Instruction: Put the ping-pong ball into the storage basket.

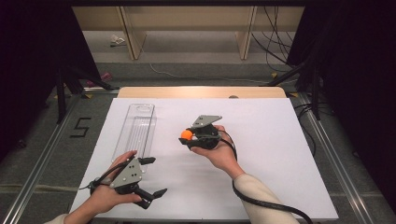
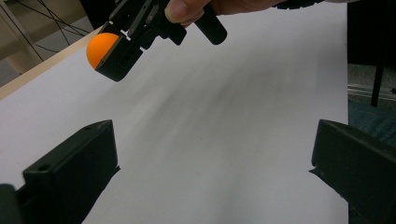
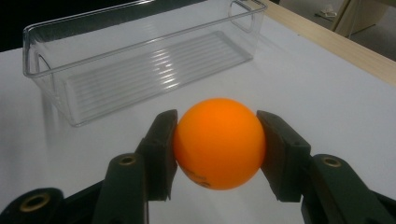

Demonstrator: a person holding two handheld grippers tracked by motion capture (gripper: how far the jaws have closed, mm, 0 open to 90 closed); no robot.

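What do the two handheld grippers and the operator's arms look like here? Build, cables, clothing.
Both the left gripper and right gripper are black two-jaw units with blocky flat pads, screw holes in the jaw arms and a grey three-cornered plate on top. A thick black cable trails from the right one. The sleeve is cream.

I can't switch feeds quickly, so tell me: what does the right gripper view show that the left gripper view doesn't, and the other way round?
The right gripper view alone shows the clear plastic bin, which has nothing in it, lying on the white table beyond the ball. It also shows both pads of the right gripper pressed against the ball's sides.

The left gripper view alone shows the left gripper with its jaws wide apart and nothing between them, and the hand that carries the right gripper.

Both show the orange ball clamped in the right gripper, above the white table.
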